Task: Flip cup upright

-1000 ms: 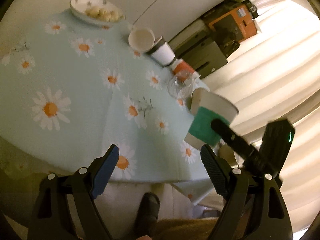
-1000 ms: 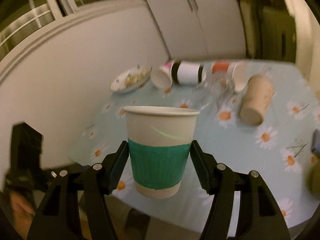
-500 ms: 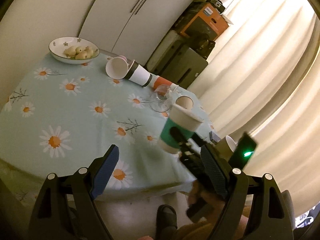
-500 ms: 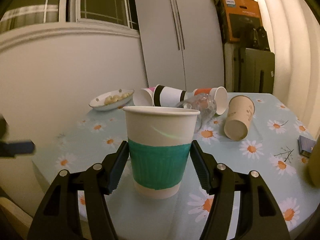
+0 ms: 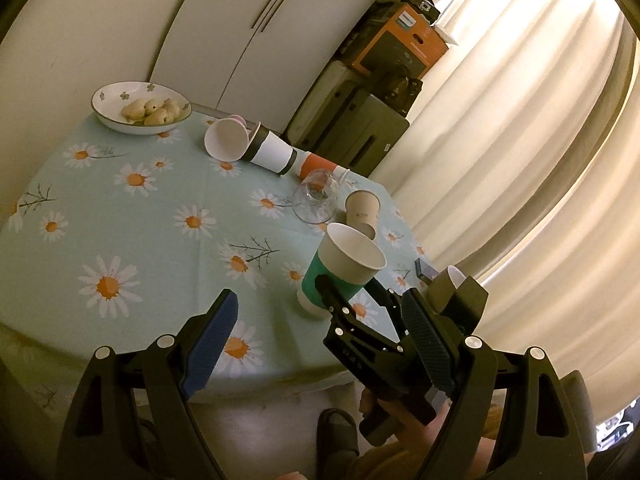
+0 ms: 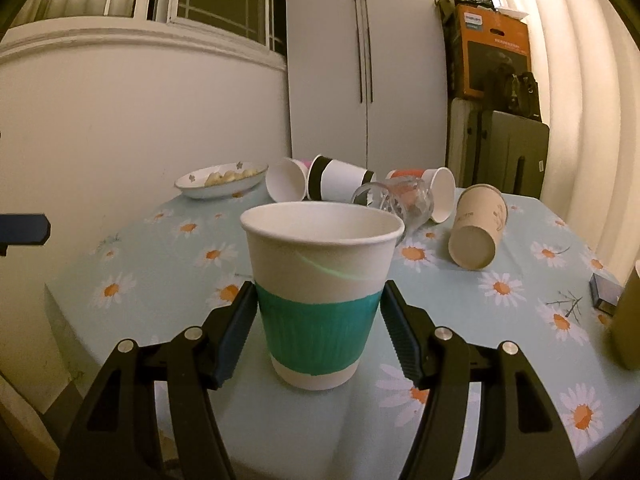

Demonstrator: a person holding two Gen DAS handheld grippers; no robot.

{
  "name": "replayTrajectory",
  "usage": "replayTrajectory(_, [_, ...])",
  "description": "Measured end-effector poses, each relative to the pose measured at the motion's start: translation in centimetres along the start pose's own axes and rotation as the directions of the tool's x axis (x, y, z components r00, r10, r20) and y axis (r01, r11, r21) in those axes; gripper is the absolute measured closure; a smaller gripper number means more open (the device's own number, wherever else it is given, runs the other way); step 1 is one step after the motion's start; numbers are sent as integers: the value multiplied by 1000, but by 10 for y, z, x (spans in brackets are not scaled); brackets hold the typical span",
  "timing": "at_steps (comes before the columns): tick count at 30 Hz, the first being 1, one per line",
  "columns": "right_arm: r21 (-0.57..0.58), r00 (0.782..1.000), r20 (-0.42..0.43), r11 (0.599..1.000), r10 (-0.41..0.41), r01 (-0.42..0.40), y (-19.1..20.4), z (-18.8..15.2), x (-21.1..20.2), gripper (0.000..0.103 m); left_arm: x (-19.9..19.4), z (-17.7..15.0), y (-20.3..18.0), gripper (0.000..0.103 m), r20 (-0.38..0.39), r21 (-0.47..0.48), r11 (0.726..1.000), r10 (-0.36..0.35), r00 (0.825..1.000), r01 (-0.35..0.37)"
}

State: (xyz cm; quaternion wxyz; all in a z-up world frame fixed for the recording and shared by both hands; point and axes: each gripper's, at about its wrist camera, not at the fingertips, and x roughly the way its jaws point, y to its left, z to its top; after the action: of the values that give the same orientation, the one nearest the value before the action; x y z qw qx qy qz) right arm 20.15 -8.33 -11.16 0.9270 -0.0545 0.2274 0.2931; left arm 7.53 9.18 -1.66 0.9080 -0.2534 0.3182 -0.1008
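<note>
Hanging apart and empty at 7 o'clock off the desk (image 5: 132, 240), the left tongs (image 5: 316, 332) wait. The right tongs (image 6: 318, 320) clamp the green-banded cup (image 6: 320, 292) upright, seemingly resting on the cloth. Tipped cups (image 6: 476, 232) lie toward 1 o'clock.
</note>
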Motion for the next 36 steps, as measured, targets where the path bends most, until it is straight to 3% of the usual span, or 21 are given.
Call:
replayTrajectory(3, [0, 1000, -10, 1000, 5, -5, 0, 0, -1, 36, 2, 0, 0, 21, -4, 7, 1000, 7, 1000, -7])
replayTrajectory(5, [11, 1000, -8, 1000, 5, -5, 0, 1, -2, 27, 3, 0, 0, 21, -6, 13, 1000, 14, 1000, -14])
replayTrajectory(10, [15, 1000, 3, 1000, 6, -6, -1, 7, -11, 26, 2, -2, 1, 21, -3, 16, 999, 34, 999, -34])
replayTrajectory(14, [28, 1000, 22, 1000, 5, -6, -3, 12, -24, 18, 0, -2, 1, 21, 8, 13, 999, 40, 999, -40])
replayTrajectory(27, [45, 997, 76, 999, 14, -18, -8, 28, -110, 9, -25, -18, -17, 21, 80, 108, 993, 29, 996, -38])
replayTrajectory(36, [47, 998, 58, 998, 33, -36, -35, 32, -180, 5, -36, -41, -48, 21, 115, 249, 965, 51, 992, -79])
